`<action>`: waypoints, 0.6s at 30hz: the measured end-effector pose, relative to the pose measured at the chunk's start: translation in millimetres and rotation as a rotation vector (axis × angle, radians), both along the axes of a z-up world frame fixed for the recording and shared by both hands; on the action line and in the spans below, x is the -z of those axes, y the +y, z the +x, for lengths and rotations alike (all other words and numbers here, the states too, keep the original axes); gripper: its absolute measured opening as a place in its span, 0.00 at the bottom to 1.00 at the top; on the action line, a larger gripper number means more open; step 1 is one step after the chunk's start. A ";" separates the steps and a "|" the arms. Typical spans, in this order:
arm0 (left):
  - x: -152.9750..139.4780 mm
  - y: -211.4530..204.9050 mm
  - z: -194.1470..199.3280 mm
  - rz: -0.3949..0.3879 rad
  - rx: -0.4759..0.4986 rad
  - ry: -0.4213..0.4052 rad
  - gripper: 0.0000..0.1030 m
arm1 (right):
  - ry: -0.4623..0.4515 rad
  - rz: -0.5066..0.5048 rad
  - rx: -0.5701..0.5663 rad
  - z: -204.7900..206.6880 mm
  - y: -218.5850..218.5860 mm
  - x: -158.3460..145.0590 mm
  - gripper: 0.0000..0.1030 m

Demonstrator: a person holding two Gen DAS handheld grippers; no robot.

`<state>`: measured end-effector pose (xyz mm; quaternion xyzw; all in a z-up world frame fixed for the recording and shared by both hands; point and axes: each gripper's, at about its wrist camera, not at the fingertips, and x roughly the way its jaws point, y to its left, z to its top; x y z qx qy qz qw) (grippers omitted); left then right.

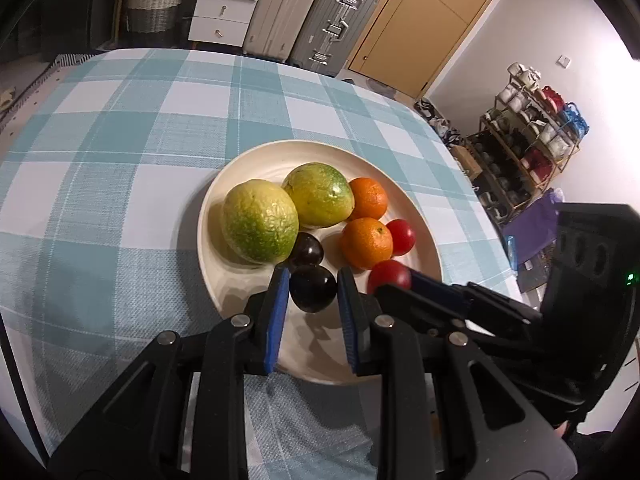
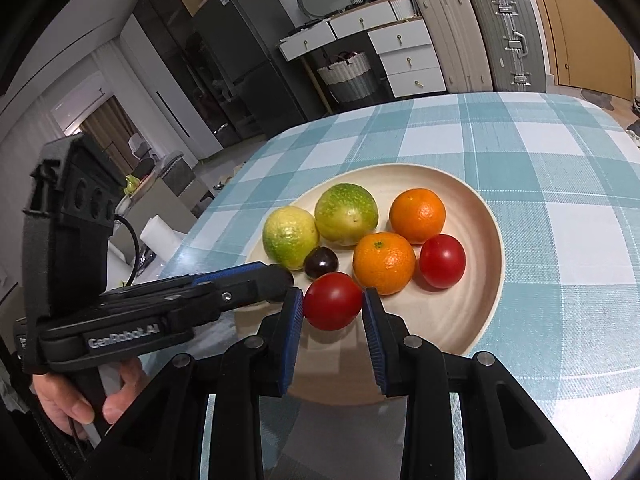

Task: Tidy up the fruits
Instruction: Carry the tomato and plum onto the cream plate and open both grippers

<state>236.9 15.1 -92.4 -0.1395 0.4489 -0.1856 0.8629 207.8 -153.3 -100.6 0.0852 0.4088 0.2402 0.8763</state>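
A cream plate [image 1: 248, 160] [image 2: 472, 320] on the checked tablecloth holds two yellow-green fruits [image 1: 260, 222] [image 2: 346, 214], two oranges [image 1: 366, 243] [image 2: 384, 262], two tomatoes and two dark plums. My left gripper [image 1: 313, 280] is open, its fingers on either side of the near plum [image 1: 313, 288], with small gaps. The other plum [image 1: 306, 249] [image 2: 321, 262] lies just behind. My right gripper [image 2: 333, 300] is open around the near tomato [image 2: 333, 300] [image 1: 389, 275], its pads close to or touching it. The second tomato [image 2: 443, 261] [image 1: 401, 237] sits at the right.
The table's [image 1: 120, 120] far edge faces suitcases [image 1: 336, 20], white drawers [image 1: 224, 4] and a woven basket [image 1: 154, 8]. A shelf of cups and bags [image 1: 532, 140] stands right of the table. The two grippers sit side by side over the plate's near rim.
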 end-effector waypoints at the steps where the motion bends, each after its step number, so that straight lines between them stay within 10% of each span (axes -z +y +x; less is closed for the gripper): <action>1: 0.5 0.3 0.7 -0.003 0.000 0.000 0.21 | 0.003 -0.001 -0.002 1.1 0.9 1.1 0.30; 18: -17.0 5.2 -17.9 -0.001 -0.012 -0.048 0.21 | -0.085 -0.010 0.007 -16.8 -3.4 -18.4 0.50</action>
